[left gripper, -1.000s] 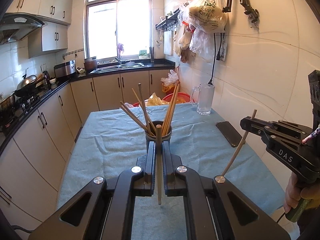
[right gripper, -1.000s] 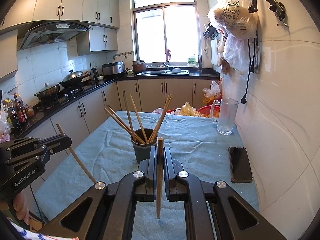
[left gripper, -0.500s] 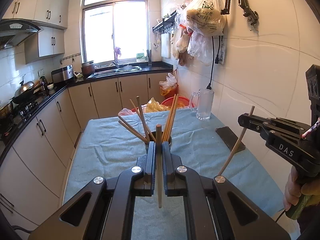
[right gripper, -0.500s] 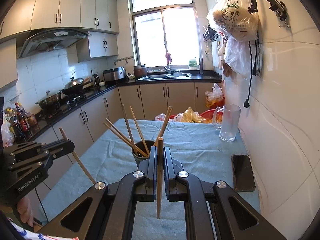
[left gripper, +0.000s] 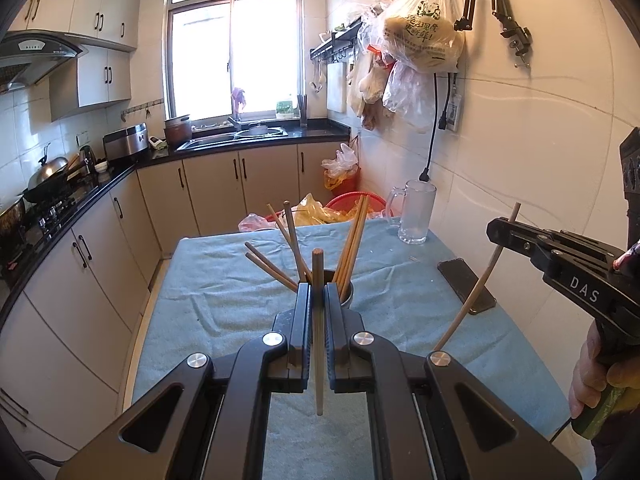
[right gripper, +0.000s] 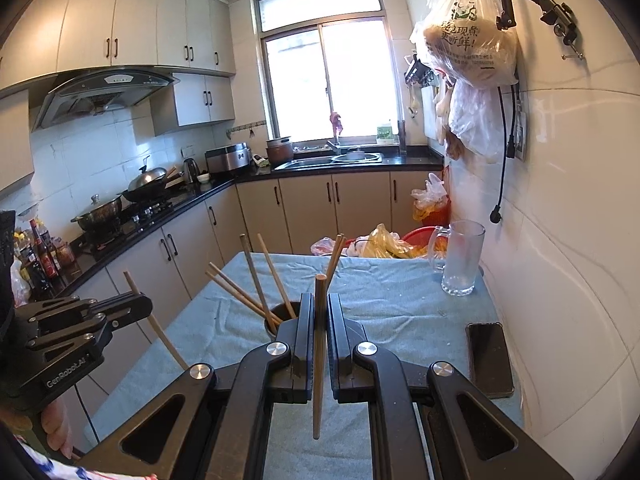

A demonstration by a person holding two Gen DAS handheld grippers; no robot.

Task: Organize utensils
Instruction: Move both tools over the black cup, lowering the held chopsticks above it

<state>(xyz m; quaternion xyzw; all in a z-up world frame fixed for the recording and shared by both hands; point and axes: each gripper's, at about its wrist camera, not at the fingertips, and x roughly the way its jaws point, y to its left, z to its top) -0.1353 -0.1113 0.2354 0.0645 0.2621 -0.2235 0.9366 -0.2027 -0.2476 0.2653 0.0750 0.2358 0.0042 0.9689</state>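
A dark cup (left gripper: 347,294) holding several wooden chopsticks (left gripper: 351,240) stands mid-table; in the right wrist view the cup (right gripper: 280,314) sits just left of my fingers. My left gripper (left gripper: 317,292) is shut on one upright chopstick (left gripper: 318,320), just in front of the cup. My right gripper (right gripper: 319,304) is shut on another upright chopstick (right gripper: 319,356). The right gripper also shows at the right of the left wrist view (left gripper: 494,229), its chopstick (left gripper: 476,284) slanting down. The left gripper shows at the left of the right wrist view (right gripper: 146,304) with its chopstick (right gripper: 158,326).
The table wears a blue cloth (left gripper: 224,292). A glass mug (left gripper: 414,212) stands at the far right by the tiled wall. A black phone (left gripper: 466,286) lies at the right edge. Cabinets and a stove run along the left. Bags hang on the wall.
Both grippers, each still holding its chopstick, have drawn back and risen a little from the cup, which looks smaller and lower in both views.
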